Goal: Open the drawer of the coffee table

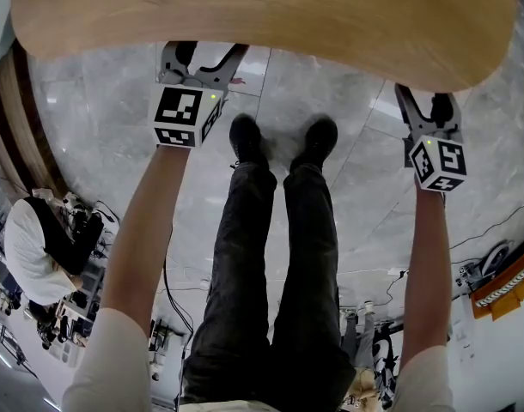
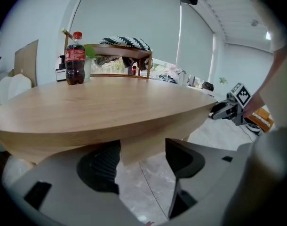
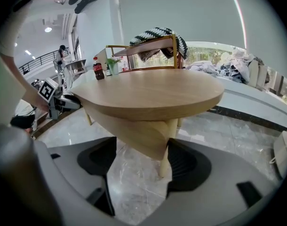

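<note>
Pale wood is filling the top of the head view: the coffee table (image 1: 262, 15) is standing just beyond my black shoes (image 1: 245, 137), its rounded top overhanging a wooden body (image 3: 143, 131) underneath. I am holding my left gripper (image 1: 202, 54) at the near rim, its jaws spread wide and pressing on nothing, the body showing in the gap beyond them. My right gripper (image 1: 427, 101) is hovering at the rim further right, its jaws likewise parted and empty. A cola bottle (image 2: 75, 59) is standing upright on the far side of the top. Grey marble floor (image 1: 331, 84) is lying beneath.
</note>
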{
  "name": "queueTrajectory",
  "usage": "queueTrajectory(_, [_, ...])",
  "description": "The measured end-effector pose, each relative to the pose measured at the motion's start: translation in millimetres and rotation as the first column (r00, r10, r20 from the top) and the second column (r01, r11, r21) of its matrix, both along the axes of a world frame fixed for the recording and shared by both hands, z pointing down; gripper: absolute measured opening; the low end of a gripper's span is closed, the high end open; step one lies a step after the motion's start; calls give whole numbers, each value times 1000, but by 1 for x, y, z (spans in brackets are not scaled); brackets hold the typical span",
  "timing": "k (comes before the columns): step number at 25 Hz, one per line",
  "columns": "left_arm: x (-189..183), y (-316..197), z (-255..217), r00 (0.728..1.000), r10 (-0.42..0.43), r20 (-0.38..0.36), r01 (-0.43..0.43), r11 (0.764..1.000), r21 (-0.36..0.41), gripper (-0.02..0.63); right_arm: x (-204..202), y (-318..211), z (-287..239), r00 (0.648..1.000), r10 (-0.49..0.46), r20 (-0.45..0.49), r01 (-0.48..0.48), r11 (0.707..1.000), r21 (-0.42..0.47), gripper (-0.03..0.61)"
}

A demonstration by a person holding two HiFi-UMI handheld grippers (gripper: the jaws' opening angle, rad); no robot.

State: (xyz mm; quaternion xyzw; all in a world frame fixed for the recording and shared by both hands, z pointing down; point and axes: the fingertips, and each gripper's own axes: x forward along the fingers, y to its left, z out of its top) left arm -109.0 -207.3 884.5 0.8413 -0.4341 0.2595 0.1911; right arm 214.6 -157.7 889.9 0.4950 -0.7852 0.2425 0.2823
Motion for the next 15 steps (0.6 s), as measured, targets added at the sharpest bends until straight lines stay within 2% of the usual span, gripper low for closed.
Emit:
queueTrajectory(7, [-3,3,1,1000,-21,22,21,1000,-7,296,0,5,0,999,33,8,-33,999,-4,354])
queueTrajectory(15, [-11,16,2,999,-36,40,37,999,-26,247,4,18,1,998,68,-7,-68,998,-16,281])
